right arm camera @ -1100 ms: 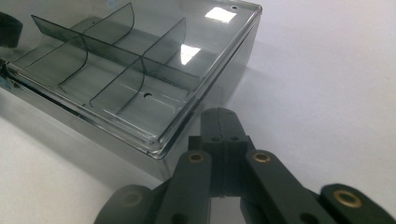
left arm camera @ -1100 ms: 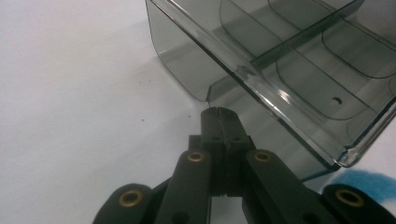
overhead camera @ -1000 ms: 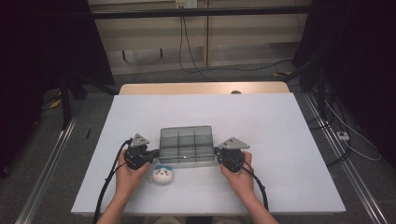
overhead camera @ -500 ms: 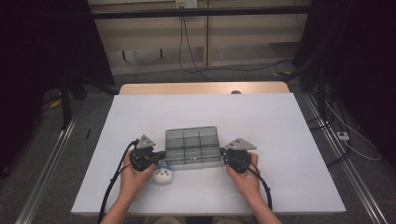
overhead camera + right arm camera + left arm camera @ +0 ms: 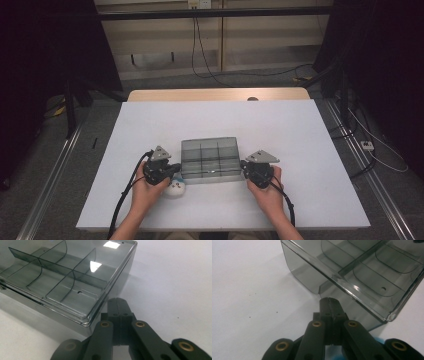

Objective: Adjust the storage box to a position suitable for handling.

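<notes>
1. Under both grippers: white table [image 5: 300, 135], bare around the work, so the box has room to slide.
2. Between the 2 grippers: smoked clear organiser box [image 5: 210, 159], lid down, 6 compartments; likely flanked to steady or shift it.
3. Left gripper [image 5: 330, 300]: jaws together, tips at box's end wall, holding nothing.
4. Right gripper [image 5: 118, 300]: jaws together, tips against opposite end.
5. Beneath left gripper: small white-and-blue object [image 5: 175, 187], apparently set aside.
</notes>
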`<state>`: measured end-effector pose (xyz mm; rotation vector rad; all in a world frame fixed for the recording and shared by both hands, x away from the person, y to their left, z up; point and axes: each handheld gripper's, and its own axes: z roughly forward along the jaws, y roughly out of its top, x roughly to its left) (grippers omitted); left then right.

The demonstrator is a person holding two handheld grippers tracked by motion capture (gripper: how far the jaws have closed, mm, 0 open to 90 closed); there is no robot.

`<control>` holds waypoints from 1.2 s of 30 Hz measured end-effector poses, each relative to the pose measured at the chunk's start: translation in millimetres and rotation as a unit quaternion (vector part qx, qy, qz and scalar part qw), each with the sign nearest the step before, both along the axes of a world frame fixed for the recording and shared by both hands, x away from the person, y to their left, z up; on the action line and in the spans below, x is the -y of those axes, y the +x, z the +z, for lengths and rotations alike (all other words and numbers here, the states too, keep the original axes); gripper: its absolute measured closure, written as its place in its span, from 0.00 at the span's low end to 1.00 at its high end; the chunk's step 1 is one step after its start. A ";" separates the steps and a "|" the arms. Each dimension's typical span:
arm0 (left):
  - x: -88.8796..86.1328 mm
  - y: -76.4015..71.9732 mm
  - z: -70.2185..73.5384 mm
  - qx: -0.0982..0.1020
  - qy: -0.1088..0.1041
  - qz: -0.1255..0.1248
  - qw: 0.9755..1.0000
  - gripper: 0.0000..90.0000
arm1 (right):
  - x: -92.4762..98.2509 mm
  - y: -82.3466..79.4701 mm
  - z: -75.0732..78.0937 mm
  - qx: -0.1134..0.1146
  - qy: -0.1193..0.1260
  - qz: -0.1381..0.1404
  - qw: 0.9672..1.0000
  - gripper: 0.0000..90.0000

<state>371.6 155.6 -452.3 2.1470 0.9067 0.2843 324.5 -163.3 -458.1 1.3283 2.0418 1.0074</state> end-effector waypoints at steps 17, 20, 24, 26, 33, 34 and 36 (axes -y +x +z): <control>14.9 -10.1 2.4 0.008 0.014 -0.023 1.000 1.00 | 13.7 -12.6 1.0 0.000 -0.005 -0.005 1.000 1.00; 15.9 -11.0 2.6 0.008 0.013 -0.030 0.999 1.00 | 15.5 -17.2 1.4 0.001 -0.010 -0.002 1.000 1.00; 17.9 -12.7 3.0 0.007 0.014 -0.033 0.999 1.00 | 17.2 -20.6 1.7 0.000 -0.010 -0.001 1.000 1.00; 18.8 -13.4 3.0 0.007 0.013 -0.035 0.999 1.00 | 17.9 -21.2 1.6 0.001 -0.010 -0.001 1.000 1.00; 23.4 -18.6 3.6 0.009 0.019 -0.039 0.999 1.00 | 22.7 -26.1 2.3 0.000 -0.013 -0.002 1.000 1.00; 23.4 -18.6 4.0 0.006 0.019 -0.044 0.999 1.00 | 23.7 -28.1 2.2 0.000 -0.012 -0.001 1.000 1.00; 24.0 -19.1 3.9 0.007 0.017 -0.045 0.999 1.00 | 24.0 -28.9 2.4 -0.001 -0.013 -0.001 1.000 1.00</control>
